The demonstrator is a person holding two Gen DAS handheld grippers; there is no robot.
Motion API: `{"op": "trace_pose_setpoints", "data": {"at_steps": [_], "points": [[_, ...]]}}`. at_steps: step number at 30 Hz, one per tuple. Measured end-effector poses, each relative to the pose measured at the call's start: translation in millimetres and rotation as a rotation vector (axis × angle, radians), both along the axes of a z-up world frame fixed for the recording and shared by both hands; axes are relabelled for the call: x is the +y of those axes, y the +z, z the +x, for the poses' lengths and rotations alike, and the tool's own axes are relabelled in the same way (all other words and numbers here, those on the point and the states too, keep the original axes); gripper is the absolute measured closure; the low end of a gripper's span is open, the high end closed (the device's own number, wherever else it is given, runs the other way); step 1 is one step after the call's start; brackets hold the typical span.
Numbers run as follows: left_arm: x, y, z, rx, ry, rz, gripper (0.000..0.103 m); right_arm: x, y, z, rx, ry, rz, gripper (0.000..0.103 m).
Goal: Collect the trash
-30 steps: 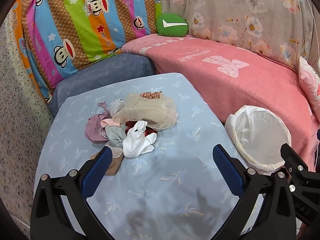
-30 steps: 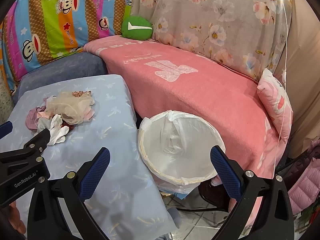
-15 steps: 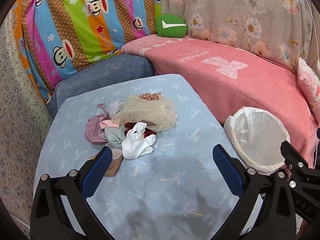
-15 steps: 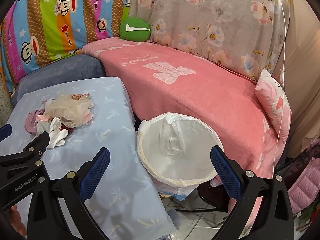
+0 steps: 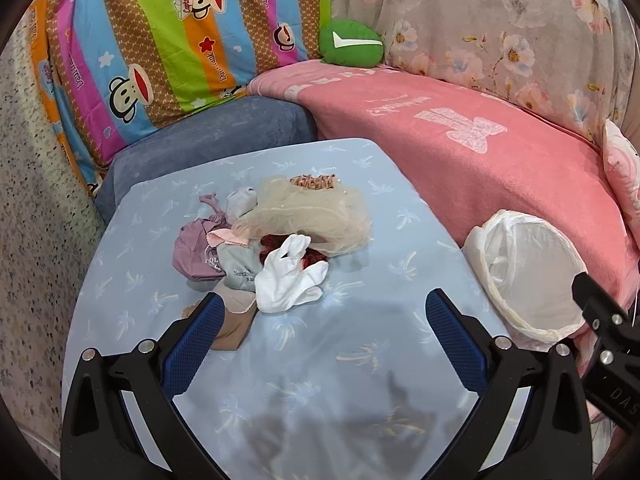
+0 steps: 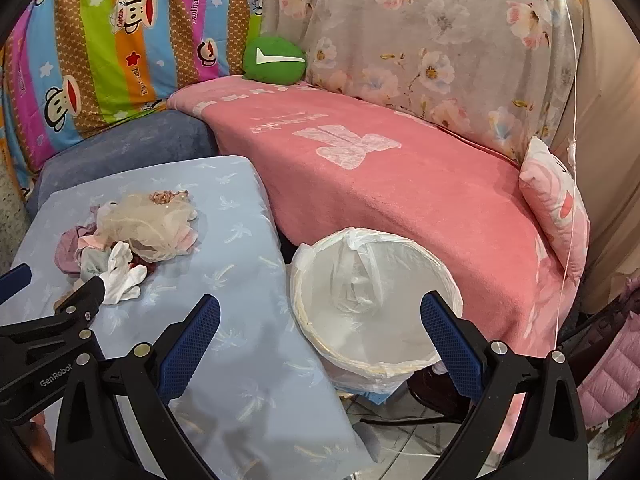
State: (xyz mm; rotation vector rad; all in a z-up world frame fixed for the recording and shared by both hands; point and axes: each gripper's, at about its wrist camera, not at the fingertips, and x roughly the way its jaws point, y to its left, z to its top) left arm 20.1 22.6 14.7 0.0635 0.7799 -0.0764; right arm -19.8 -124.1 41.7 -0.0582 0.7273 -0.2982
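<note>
A pile of trash lies on the light-blue table: a white crumpled glove, beige netting, mauve and grey cloth scraps and a tan piece. The pile also shows in the right wrist view. A white-lined bin stands right of the table; it also shows in the left wrist view. My left gripper is open and empty, just short of the pile. My right gripper is open and empty, above the bin's near rim.
A pink-covered sofa runs behind the bin, with a green cushion and a pink pillow. A blue-grey seat and striped monkey blanket lie behind the table. Tiled floor with cables lies below the bin.
Both grippers have drawn back and up slightly; the pile and bin sit a little lower and farther in view. Both stay open.
</note>
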Motion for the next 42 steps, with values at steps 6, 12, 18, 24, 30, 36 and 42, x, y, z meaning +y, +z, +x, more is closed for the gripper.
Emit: {"op": "trace_pose_setpoints", "data": {"at_steps": [6, 12, 18, 24, 30, 36, 42], "points": [[31, -24, 12, 0.047, 0.022, 0.000, 0.007, 23, -10, 14, -0.011, 0.027, 0.007, 0.006], [72, -52, 25, 0.106, 0.087, -0.029, 0.007, 50, -21, 32, -0.020, 0.076, 0.043, 0.006], [108, -73, 39, 0.152, 0.149, -0.075, 0.007, 82, -37, 53, 0.004, 0.151, 0.059, 0.006], [125, -94, 54, 0.200, 0.156, -0.100, 0.007, 107, -55, 77, 0.050, 0.203, 0.105, 0.006], [138, -106, 65, 0.242, 0.153, -0.164, 0.008, 129, -74, 105, 0.098, 0.236, 0.149, 0.006], [146, -111, 69, 0.279, 0.105, -0.268, 0.037, 148, -98, 130, 0.153, 0.269, 0.180, 0.013], [150, -116, 69, 0.300, 0.074, -0.321, 0.063, 162, -122, 149, 0.213, 0.293, 0.231, 0.036]]}}
